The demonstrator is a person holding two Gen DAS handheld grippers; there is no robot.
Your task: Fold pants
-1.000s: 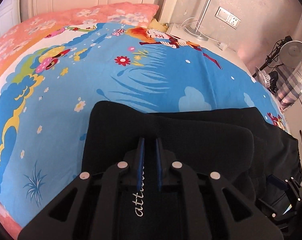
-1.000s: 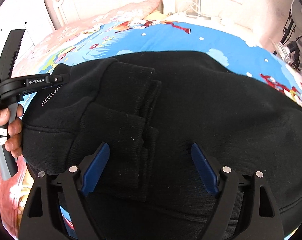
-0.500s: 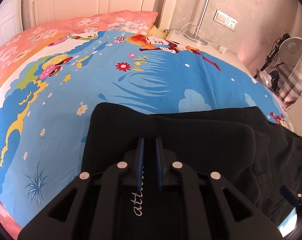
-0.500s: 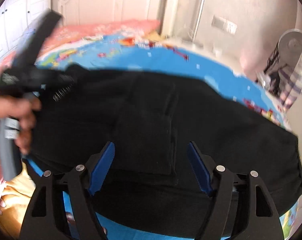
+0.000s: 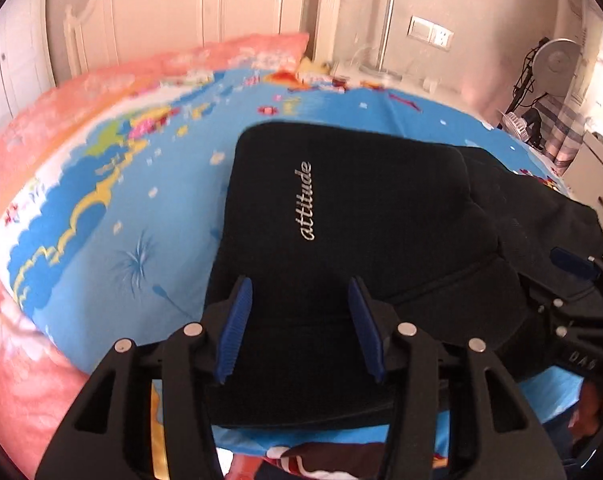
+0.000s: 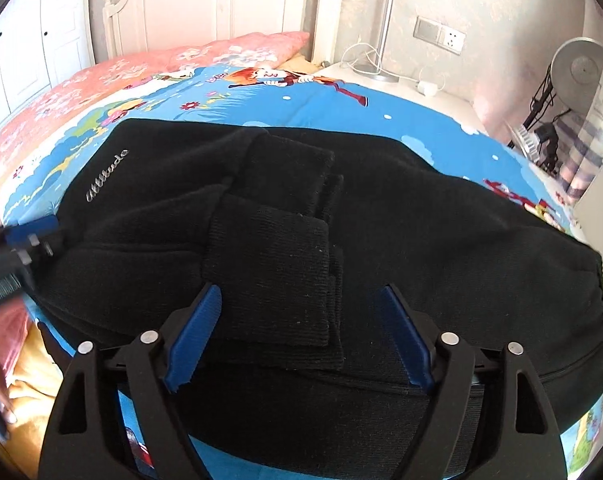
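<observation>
Your bed (image 6: 401,120), under its blue cartoon sheet (image 5: 113,208), carries the black pants (image 6: 441,248), folded into a thick stack at the sheet's near edge. On the pants, the 2 ribbed cuffs (image 6: 277,264) lie stacked over the middle, and the silver "attitude" lettering (image 5: 304,202) runs along the left end. Your right gripper (image 6: 301,340) hangs wide over the cuffs, gripping nothing. Your left gripper (image 5: 297,328) has just been opening; its jaws stand apart over the lettered end, pads clear of the fabric.
</observation>
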